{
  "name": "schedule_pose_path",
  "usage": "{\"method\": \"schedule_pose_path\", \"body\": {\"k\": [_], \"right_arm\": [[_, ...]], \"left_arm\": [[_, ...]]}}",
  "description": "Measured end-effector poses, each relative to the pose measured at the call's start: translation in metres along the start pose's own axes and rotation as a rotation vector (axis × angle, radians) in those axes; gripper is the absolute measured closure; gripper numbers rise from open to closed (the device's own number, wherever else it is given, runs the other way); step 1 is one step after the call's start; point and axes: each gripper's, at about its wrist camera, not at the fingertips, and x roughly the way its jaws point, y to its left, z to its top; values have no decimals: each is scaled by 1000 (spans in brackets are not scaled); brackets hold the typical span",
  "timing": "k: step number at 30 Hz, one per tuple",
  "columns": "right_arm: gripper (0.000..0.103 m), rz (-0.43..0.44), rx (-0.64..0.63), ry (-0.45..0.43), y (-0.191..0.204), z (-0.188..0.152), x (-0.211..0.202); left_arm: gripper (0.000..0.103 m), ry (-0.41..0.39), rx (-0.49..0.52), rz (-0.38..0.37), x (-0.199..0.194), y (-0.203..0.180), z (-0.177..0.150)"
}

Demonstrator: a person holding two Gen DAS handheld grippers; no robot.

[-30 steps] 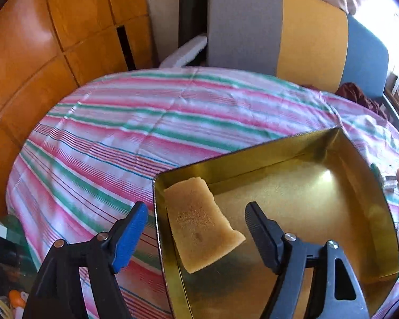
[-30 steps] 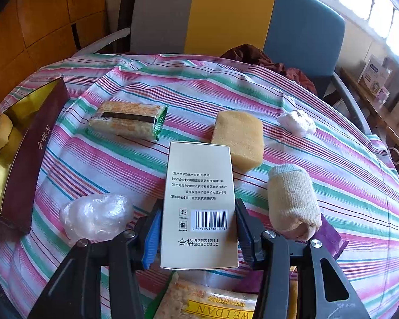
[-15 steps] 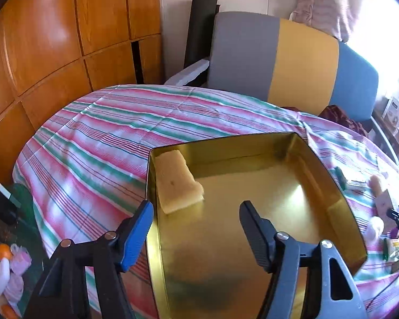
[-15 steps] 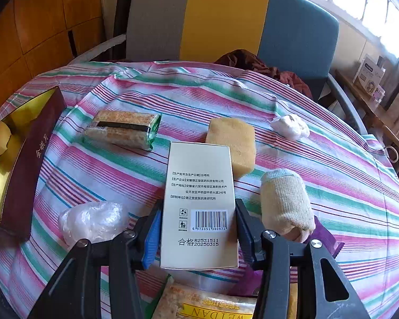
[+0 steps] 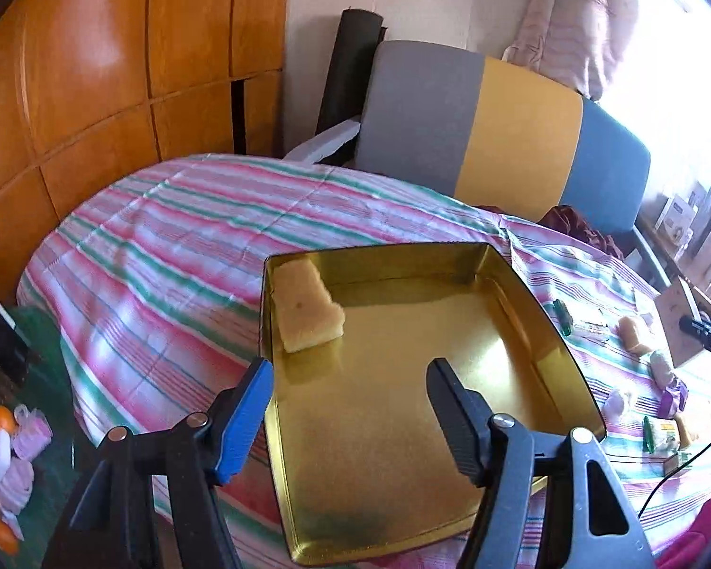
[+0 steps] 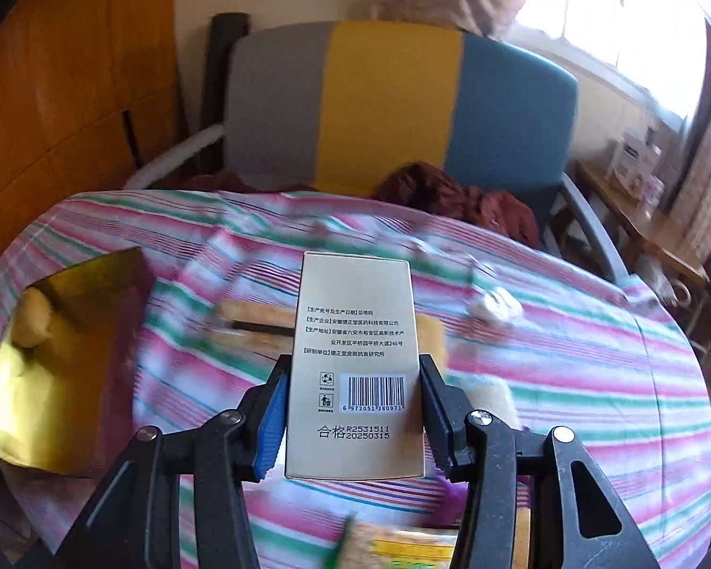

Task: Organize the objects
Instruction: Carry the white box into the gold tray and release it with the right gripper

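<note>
**Carrying the box over to the gold tin**

My right gripper [image 6: 353, 419] is clenched on the pale box [image 6: 355, 365], pads against both long sides low in the frame, barcode face up. The box hangs clear of the striped tablecloth [image 6: 569, 355]. The gold tin [image 6: 66, 370] sits at the left edge of the right wrist view, one yellow sponge [image 5: 308, 303] tucked in its upper-left corner in the left wrist view. My left gripper [image 5: 350, 415] hangs released and empty over the tin's bare floor. I judge the best move is to keep the box level, pass above the near wall, and lower it flat beside the sponge, with the left gripper drawn aside first.
</note>
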Motion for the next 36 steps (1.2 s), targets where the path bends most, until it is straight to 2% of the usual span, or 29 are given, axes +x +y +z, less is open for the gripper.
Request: {"method": "schedule_pose_path", "body": {"k": [6,11,16,20,23,25,28,31,36], "right_arm": [[52,223,-119,42,107,19,-8],[52,386,-213,175,220,10,17],[52,424,-257,342,312,-7,58],[52,400,-243,400,358,-10,83],[51,480,-147,415,372,-5,94],[43,529,-77,421,372,-2,95],[35,575,-53,391,366,-2,86],[33,575,-69,343,354,-4,69],[27,515,-107,244,318,-11,38]], "left_arm": [[35,22,-82,21,-1,39,-14],[35,49,-173,40,-4,80,-29],[36,48,-231,32,-8,107,-38],[36,50,-256,26,-6,116,-40],[36,48,-259,25,-4,118,-42],[36,53,-261,14,-3,118,-43],[36,51,-252,6,-1,116,-44],[36,47,-236,-4,-2,110,-44],[40,46,-191,-20,-4,95,-44]]}}
